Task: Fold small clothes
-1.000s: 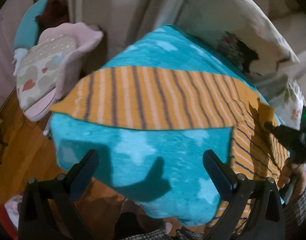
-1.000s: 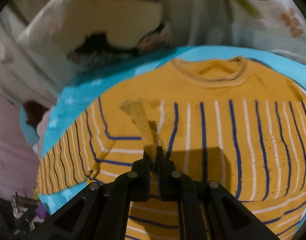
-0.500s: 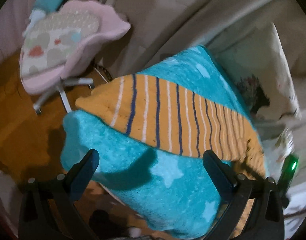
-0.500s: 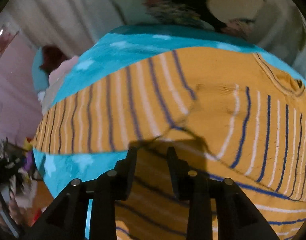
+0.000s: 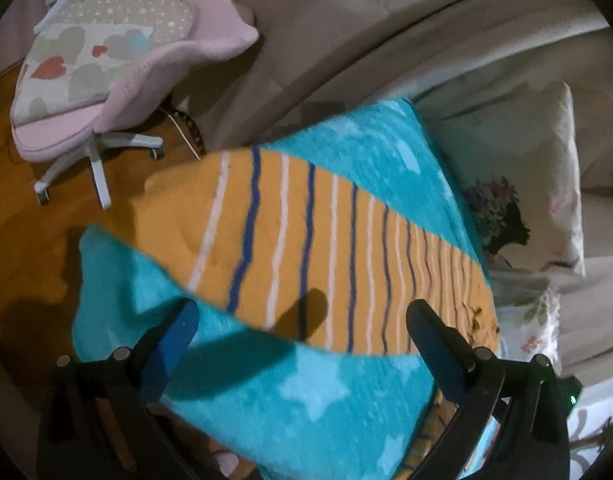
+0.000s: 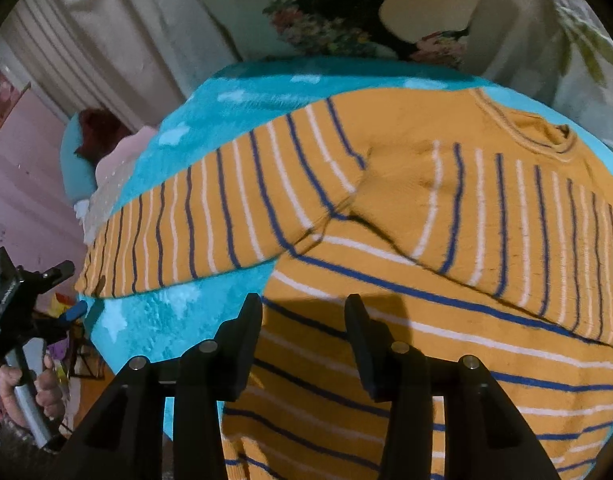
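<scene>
An orange sweater (image 6: 426, 208) with blue and white stripes lies flat on a turquoise star blanket (image 6: 242, 108). One sleeve (image 5: 306, 240) stretches out to the left across the blanket (image 5: 306, 396). The other sleeve (image 6: 446, 276) lies folded across the sweater's body. My right gripper (image 6: 302, 320) is open and empty just above the sweater's body near the armpit. My left gripper (image 5: 302, 328) is open and empty above the blanket, just short of the outstretched sleeve. It also shows in the right wrist view (image 6: 38, 288) at the far left.
A pink swivel chair (image 5: 118, 60) with a heart cushion stands on the wooden floor (image 5: 26, 216) beyond the sleeve's cuff. Floral pillows (image 5: 526, 184) lie behind the blanket (image 6: 346, 20). Beige curtains (image 5: 346, 20) hang at the back.
My right gripper has let go of the sleeve it held, opened and drawn back over the body. My left gripper has swung left toward the outstretched sleeve and stays open.
</scene>
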Tool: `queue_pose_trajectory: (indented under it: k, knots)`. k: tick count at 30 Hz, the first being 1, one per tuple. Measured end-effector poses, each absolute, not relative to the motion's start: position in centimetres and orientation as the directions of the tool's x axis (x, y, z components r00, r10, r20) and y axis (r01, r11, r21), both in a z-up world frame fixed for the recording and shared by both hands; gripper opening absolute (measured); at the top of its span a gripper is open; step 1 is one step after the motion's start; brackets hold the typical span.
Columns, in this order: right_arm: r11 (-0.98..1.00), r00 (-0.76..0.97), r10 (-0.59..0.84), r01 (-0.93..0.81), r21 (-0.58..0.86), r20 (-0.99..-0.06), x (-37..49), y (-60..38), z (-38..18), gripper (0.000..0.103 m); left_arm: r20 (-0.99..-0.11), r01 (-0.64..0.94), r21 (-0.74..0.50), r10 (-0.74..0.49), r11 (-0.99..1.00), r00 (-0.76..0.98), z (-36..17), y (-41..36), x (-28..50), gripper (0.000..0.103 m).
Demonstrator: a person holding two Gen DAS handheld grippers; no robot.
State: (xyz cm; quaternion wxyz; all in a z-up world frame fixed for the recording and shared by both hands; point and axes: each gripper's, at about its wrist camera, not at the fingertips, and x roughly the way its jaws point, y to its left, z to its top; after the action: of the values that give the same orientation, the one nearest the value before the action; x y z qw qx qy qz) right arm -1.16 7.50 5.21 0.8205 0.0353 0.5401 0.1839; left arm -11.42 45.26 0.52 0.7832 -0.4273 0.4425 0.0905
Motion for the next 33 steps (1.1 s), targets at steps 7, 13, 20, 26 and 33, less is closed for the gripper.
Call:
queue_pose_trajectory:
  k: [7,13,20,26,33]
  knots:
    - [0.954,0.398,0.295,-0.182,0.240,-0.869,-1.4,4.8,6.7,0.048,-0.755,-0.568,-0.623,-0.223,0.537,0.617,0.4,47.6,-10.1,0.085]
    - [0.968,0.447,0.249,-0.078,0.240,-0.859,-2.3,0.8,8.0,0.048,-0.801,-0.608,-0.563,-0.190,0.559,0.567,1.2,48.6,-8.8,0.010]
    - [0.957,0.506,0.242,0.015,0.289,-0.828,-3.4,-6.2,9.2,0.048,-0.743,-0.473,-0.561,-0.162,0.680,0.649,8.2,42.0,-6.5,0.010]
    - [0.940,0.533,0.269,0.037,0.340,-0.802,-4.1,-13.0,9.6,0.048,-0.675,-0.289,-0.581,-0.252,0.761,0.694,13.6,30.7,-3.3,0.010]
    - [0.932,0.565,0.249,0.080,0.353,-0.786,-5.6,-22.1,11.0,0.048,-0.646,-0.058,-0.605,-0.447,0.794,0.619,14.3,12.8,1.5,0.010]
